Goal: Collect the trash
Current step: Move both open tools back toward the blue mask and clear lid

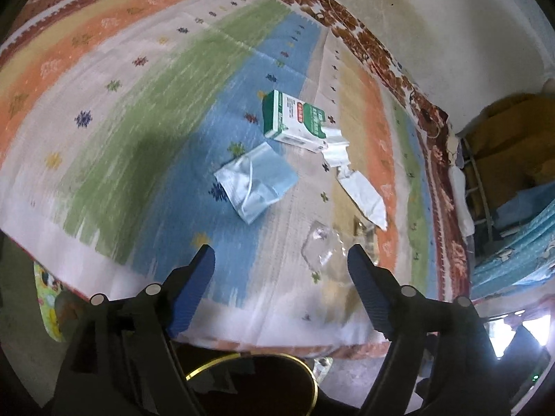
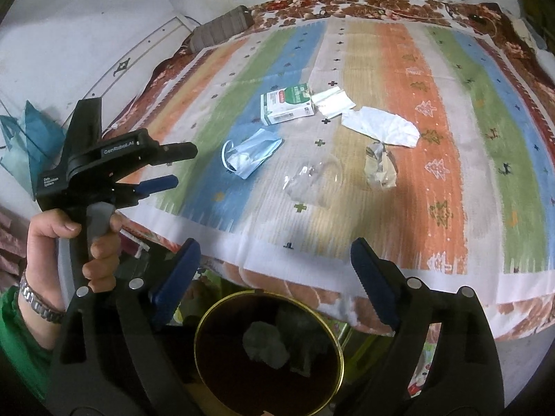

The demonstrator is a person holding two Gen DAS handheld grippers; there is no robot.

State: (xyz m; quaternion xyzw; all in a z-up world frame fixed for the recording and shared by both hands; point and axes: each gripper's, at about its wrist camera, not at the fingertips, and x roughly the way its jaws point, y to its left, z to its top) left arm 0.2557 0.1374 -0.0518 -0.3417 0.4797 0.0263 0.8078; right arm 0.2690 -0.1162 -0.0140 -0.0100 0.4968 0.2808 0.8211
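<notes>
I had both grippers hanging over the near edge of the striped cloth (image 2: 399, 79), just above the gold-rimmed bin (image 2: 269, 352), which already had a crumpled grey wad (image 2: 265, 346) lying in it. My left gripper (image 1: 281, 287) stood with its blue pads wide apart and nothing between them; my right gripper (image 2: 275, 284) was the same, jaws spread and empty.

The trash left to collect lay in a loose cluster toward the middle of the cloth, farther out than both grippers. Nearest was a crumpled piece of clear plastic (image 2: 312, 183), almost straight ahead of the right gripper and only a little to the right of centre for the left. Left of it and a bit farther lay the blue face mask (image 1: 256, 182), its long axis running on a slant from near-left to far-right. Behind that sat the green and white box (image 1: 295, 121), touching some white paper scraps (image 2: 378, 124) on its right. A crushed foil wrapper (image 2: 380, 168) lay to the right of the plastic.

I judged the mask the left gripper's natural pick, the plastic or foil the right's, each needing a forward reach away from the bin.
</notes>
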